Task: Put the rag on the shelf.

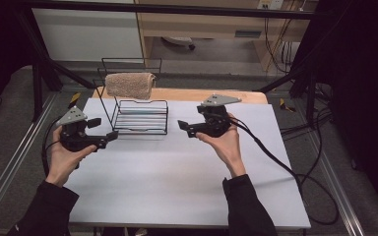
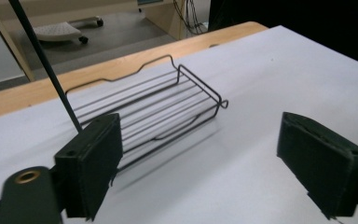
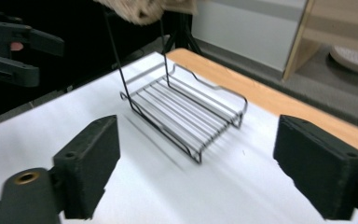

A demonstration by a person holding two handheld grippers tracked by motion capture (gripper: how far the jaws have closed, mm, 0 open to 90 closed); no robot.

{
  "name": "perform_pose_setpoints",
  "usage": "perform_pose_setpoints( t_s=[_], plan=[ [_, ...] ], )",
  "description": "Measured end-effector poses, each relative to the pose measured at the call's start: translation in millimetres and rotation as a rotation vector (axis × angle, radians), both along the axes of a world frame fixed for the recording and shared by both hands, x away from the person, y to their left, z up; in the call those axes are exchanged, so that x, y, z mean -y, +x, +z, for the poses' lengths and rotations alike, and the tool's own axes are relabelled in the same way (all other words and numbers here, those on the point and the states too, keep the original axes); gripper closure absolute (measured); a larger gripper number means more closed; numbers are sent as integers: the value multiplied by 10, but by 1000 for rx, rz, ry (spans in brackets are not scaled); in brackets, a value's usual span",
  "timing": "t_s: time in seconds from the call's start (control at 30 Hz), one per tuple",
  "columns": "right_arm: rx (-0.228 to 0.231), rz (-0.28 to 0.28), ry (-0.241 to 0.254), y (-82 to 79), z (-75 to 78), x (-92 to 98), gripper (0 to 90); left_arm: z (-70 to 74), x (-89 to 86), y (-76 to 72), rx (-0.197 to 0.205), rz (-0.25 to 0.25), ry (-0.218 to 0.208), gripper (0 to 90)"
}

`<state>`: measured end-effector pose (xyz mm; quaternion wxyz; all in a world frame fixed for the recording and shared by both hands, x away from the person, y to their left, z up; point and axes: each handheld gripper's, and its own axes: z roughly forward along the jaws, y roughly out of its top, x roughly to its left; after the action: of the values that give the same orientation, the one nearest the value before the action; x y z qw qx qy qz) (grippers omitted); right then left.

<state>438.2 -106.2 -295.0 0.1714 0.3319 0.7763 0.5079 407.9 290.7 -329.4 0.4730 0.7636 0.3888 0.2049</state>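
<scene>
A black wire rack (image 1: 141,117) stands at the back left of the white table (image 1: 177,172), with a beige towel (image 1: 129,84) draped over its top bar. My left gripper (image 1: 103,129) is held just left of the rack's low shelf, open and empty, pointing right. My right gripper (image 1: 185,128) sits a little right of the rack, open and empty, pointing left. In the left gripper view the gripper (image 2: 200,140) has wide-apart jaws that frame the rack's shelf (image 2: 158,107). The right gripper view has the gripper (image 3: 196,140) facing the rack (image 3: 186,112), the towel (image 3: 144,9) and the left gripper (image 3: 14,46).
A wooden strip (image 1: 202,94) runs along the table's far edge behind the rack. Black cables (image 1: 285,162) trail off the right side of the table. A black frame post (image 1: 37,83) stands at the back left. Bare tabletop lies in front of both hands.
</scene>
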Motion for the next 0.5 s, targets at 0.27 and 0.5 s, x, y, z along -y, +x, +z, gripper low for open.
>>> perform_pose_setpoints(
  t_s=[0.27, 0.5],
  plan=[
    [-40, -40, 11, -128, -242, 463, 64, -245, 34, -126, -40, -28, -9, 97],
    [-70, -79, 26, -270, -497, 812, 38, -459, 62, -224, -71, -42, -10, 86]
  ],
)
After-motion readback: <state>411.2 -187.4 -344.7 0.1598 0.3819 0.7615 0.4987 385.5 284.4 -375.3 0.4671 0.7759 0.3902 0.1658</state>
